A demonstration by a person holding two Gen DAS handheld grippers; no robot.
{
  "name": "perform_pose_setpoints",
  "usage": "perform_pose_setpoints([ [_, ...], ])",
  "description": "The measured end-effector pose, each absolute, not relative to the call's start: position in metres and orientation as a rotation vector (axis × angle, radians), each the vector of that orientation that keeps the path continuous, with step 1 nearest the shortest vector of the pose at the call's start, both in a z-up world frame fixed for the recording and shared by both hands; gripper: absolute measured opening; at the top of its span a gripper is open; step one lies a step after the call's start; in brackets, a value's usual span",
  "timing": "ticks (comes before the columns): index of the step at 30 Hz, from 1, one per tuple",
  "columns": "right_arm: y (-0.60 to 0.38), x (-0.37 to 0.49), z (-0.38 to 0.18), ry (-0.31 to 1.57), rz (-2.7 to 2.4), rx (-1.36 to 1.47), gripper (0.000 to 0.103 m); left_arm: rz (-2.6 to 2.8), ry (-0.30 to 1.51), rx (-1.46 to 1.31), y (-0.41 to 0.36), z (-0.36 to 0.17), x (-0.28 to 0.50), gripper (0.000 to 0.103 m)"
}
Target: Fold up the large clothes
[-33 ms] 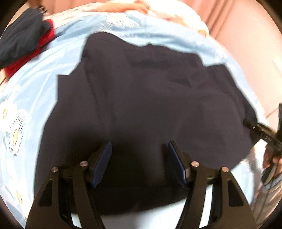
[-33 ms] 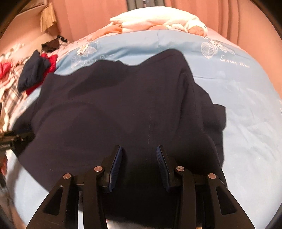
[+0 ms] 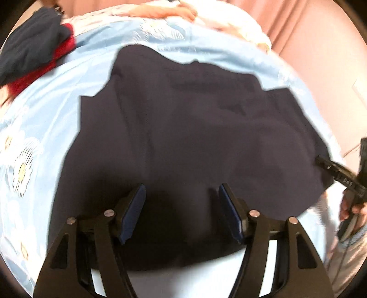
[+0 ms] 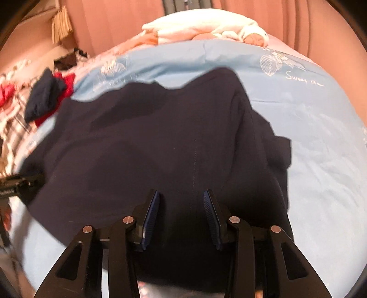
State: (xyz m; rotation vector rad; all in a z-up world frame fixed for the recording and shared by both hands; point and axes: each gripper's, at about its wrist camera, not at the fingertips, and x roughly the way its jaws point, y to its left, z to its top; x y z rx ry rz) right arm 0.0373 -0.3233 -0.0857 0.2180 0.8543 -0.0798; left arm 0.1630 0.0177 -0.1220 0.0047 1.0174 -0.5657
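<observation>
- A light blue bedsheet with white flower prints (image 3: 57,96) (image 4: 321,149) covers the bed and fills most of both views.
- A large dark navy garment (image 3: 195,137) (image 4: 149,149) lies spread flat on the sheet, taking up the middle of each frame, its near hem reaching the bottom edge by the fingers.
- A heap of pink and white bedding (image 4: 201,29) (image 3: 218,20) sits at the top centre, at the far end of the bed.
- A bundle of dark blue and red clothes (image 3: 34,45) (image 4: 48,96) rests in the upper left, apart from the garment.
- The left gripper (image 3: 182,213) hovers over the garment's near edge, its blue-padded fingers spread wide with nothing between them.
- The right gripper (image 4: 181,217) is likewise over the near hem, fingers apart at a moderate gap, gripping nothing; it also shows at the right edge of the left view (image 3: 339,176).
</observation>
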Motion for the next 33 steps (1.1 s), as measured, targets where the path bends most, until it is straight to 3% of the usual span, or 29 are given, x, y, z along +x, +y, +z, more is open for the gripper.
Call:
perform_pose_setpoints([
  [5, -0.321, 0.009, -0.066, 0.777, -0.098, 0.184, 0.041, -0.52, 1.018, -0.015, 0.046, -0.13, 0.144, 0.066],
  [13, -0.319, 0.032, -0.104, 0.862, -0.145, 0.216, 0.043, -0.476, 1.057, -0.042, 0.036, -0.14, 0.145, 0.067],
  [22, -0.297, 0.004, -0.073, 0.779, -0.061, 0.306, 0.048, -0.373, 0.993, -0.109, 0.048, -0.11, 0.116, 0.081],
  [33, -0.263, 0.012, -0.074, 0.761, 0.031, 0.321, 0.049, -0.404, 1.111, -0.599, 0.097, -0.139, 0.109, 0.088],
])
